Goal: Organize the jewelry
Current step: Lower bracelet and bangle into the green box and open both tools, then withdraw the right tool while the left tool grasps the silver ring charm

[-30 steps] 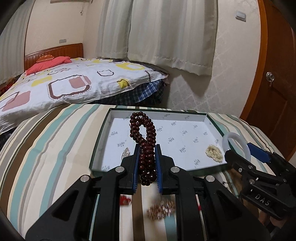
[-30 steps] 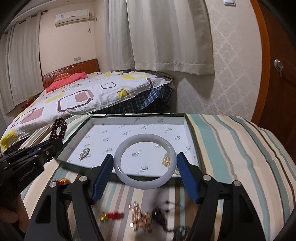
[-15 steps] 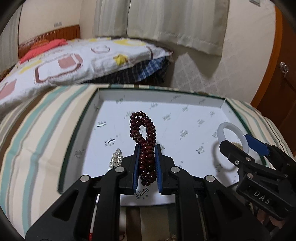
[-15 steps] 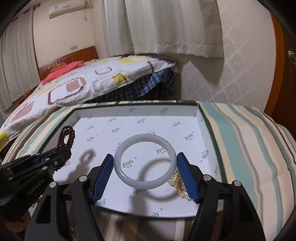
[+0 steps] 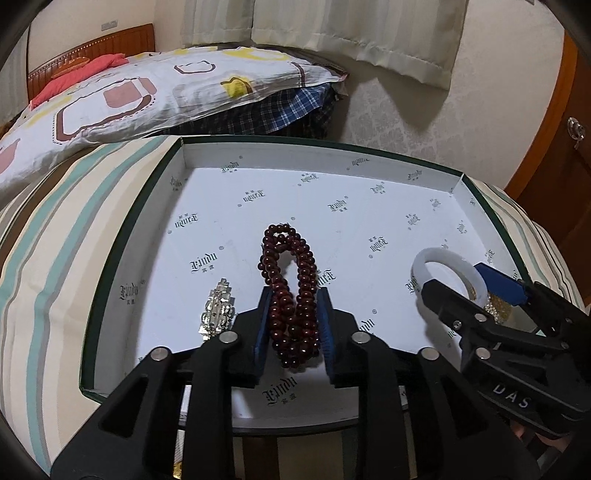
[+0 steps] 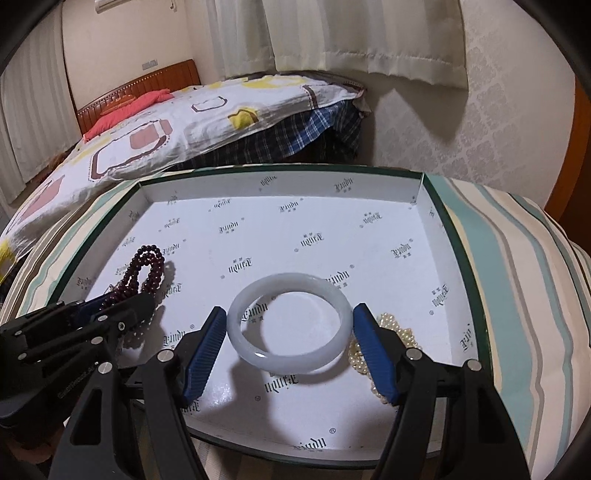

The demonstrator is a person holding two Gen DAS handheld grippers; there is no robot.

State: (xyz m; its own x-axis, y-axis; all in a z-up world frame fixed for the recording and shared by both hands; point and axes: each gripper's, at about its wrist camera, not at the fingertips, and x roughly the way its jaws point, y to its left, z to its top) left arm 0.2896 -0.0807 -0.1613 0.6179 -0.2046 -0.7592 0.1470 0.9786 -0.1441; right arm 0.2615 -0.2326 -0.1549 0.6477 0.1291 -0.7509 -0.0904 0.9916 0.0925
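Note:
My left gripper (image 5: 293,295) is shut on a dark red bead bracelet (image 5: 291,288) and holds it low over the white-lined, green-edged box (image 5: 295,173). My right gripper (image 6: 290,317) is shut on a white jade bangle (image 6: 290,328) and holds it over the box's right half (image 6: 406,236). The bangle also shows in the left wrist view (image 5: 443,266), and the bead bracelet in the right wrist view (image 6: 142,273). A silver brooch (image 5: 218,310) lies in the box left of the beads. A pearl piece (image 6: 399,332) lies in the box under the right finger.
The box rests on a striped cloth (image 6: 517,258). A bed with a patterned quilt (image 5: 129,92) stands behind, curtains (image 6: 351,33) hang beyond, and a wooden door (image 5: 569,122) is at the right. Something gold (image 5: 177,469) shows at the bottom edge in front of the box.
Both grippers have moved forward and down over the box, each still holding its piece. The loose jewelry on the cloth has dropped out of view.

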